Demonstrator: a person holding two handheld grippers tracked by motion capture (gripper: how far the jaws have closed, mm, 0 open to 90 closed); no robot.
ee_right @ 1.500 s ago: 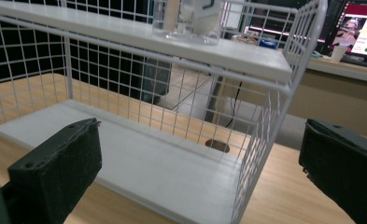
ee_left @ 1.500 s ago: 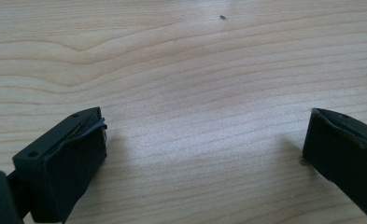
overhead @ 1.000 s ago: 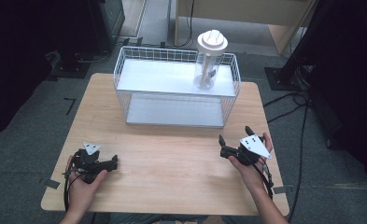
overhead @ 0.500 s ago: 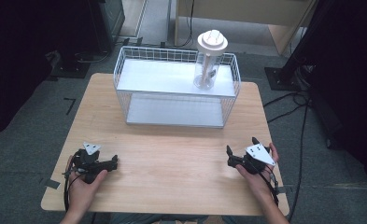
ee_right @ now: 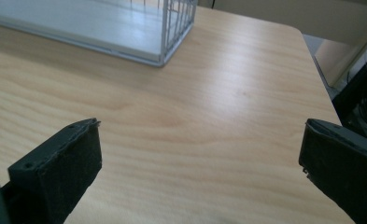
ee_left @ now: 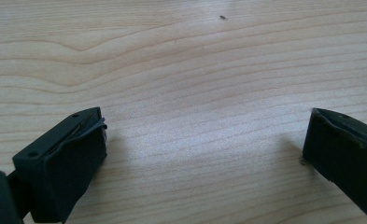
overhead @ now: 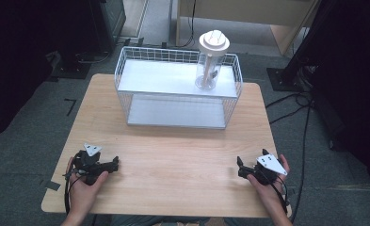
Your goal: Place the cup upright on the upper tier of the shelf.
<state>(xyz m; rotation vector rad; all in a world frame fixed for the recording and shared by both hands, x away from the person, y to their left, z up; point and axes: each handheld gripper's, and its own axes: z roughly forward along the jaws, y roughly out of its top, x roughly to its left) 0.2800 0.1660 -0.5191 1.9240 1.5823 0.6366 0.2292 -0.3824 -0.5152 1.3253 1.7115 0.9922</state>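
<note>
A white wire rack with two shelves stands at the back middle of the wooden table. On the right end of its upper shelf a clear cup with a white lid stands upright. My left gripper rests near the front left corner, held by a hand, jaws pointing right. In the left gripper view it is open over bare wood. My right gripper sits near the front right corner, jaws pointing left. In its own view it is open and holds nothing, with the rack's corner ahead.
Bare wood lies between the two grippers and the rack. The table's right edge is close to the right gripper. Cables trail on the grey floor to the right, and dark stands surround the table.
The right gripper has moved back toward the table's front edge and slightly right. The left gripper, rack and cup have stayed put.
</note>
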